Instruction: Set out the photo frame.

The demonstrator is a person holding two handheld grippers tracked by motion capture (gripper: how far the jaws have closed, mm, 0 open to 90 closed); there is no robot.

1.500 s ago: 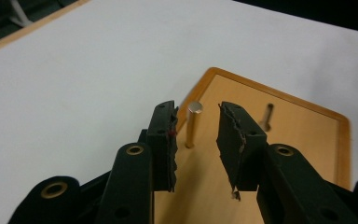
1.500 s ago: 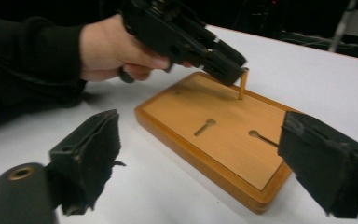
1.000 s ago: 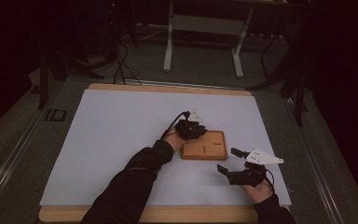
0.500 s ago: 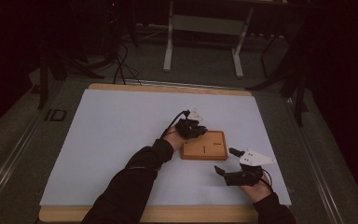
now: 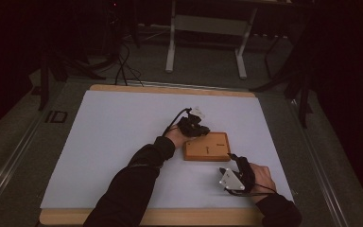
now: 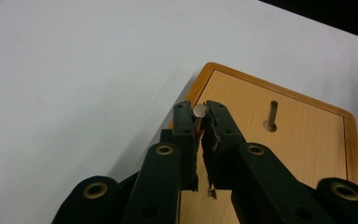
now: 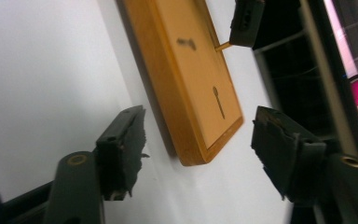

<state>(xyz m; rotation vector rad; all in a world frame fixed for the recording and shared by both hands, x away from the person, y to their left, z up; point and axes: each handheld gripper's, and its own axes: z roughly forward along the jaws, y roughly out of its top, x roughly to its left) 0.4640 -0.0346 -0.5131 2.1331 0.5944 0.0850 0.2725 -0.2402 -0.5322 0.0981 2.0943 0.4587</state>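
Observation:
A flat wooden board (image 5: 208, 147) with a raised rim lies on the white table sheet. Its face (image 6: 284, 140) has a small keyhole-shaped slot (image 6: 271, 116). My left gripper (image 5: 201, 131) stands over the board's far left corner, shut on a thin pin with a round silver head (image 6: 199, 110). In the right gripper view the pin's shaft (image 7: 222, 45) reaches down to the board's face. My right gripper (image 5: 230, 164) sits low at the board's near right corner. Its jaws (image 7: 198, 128) have just been closing; the board's corner (image 7: 200, 154) shows in the gap, untouched by either pad.
The white sheet (image 5: 113, 142) covers a wooden tabletop (image 5: 170, 89) and is bare to the left of the board. Beyond the far edge stand a metal table frame (image 5: 205, 28) and dark floor cables (image 5: 123, 66).
My right gripper has come down and leftward to the board's near right corner, has turned over, and its jaws stand narrower. The left gripper and the board have stayed put.

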